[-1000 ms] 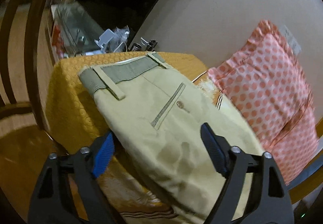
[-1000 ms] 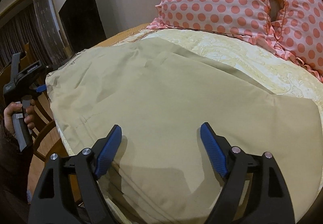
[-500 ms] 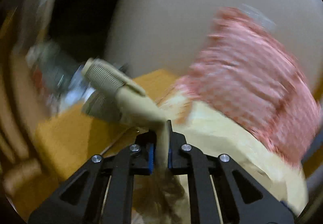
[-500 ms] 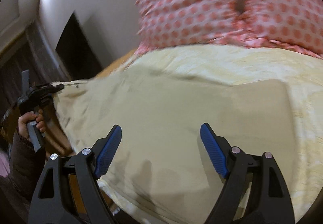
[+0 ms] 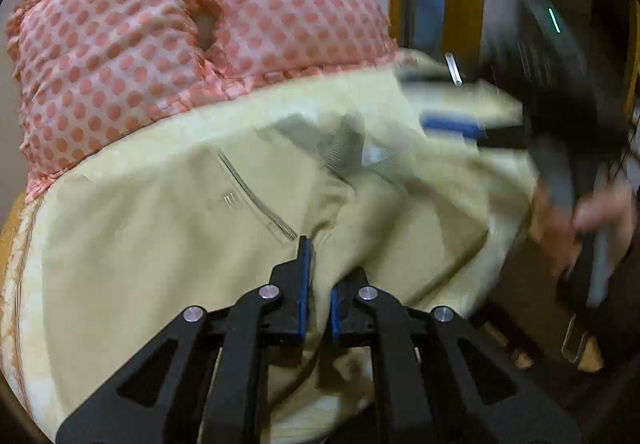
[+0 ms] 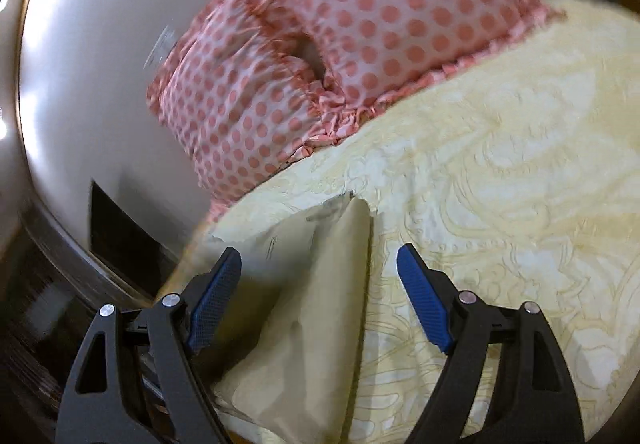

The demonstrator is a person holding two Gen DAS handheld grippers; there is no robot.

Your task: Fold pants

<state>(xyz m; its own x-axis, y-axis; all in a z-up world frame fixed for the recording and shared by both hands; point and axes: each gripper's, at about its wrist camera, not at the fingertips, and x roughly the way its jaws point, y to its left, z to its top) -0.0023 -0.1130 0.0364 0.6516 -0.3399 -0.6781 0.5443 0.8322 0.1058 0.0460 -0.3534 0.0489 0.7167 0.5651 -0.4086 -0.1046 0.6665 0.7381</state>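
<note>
The khaki pants (image 5: pixel 168 244) lie on the bed, with a welt pocket and grey waistband lining showing. My left gripper (image 5: pixel 317 284) is shut on a pinched fold of the pants near the waist and holds it over the rest of the fabric. My right gripper (image 6: pixel 320 296) is open, its blue pads either side of a folded khaki edge of the pants (image 6: pixel 320 316) without touching it. In the left wrist view the right gripper (image 5: pixel 452 103) appears blurred at the right, held by a hand (image 5: pixel 576 219).
Two pink polka-dot pillows (image 5: pixel 160 35) lean on the wall at the head of the bed; they also show in the right wrist view (image 6: pixel 340 43). A cream patterned bedspread (image 6: pixel 500 183) covers the bed. A dark floor edge lies at the left.
My left gripper closed on the waist of the pants and carried it across the bed towards the pillows. My right gripper swung over to the folded edge and stayed open.
</note>
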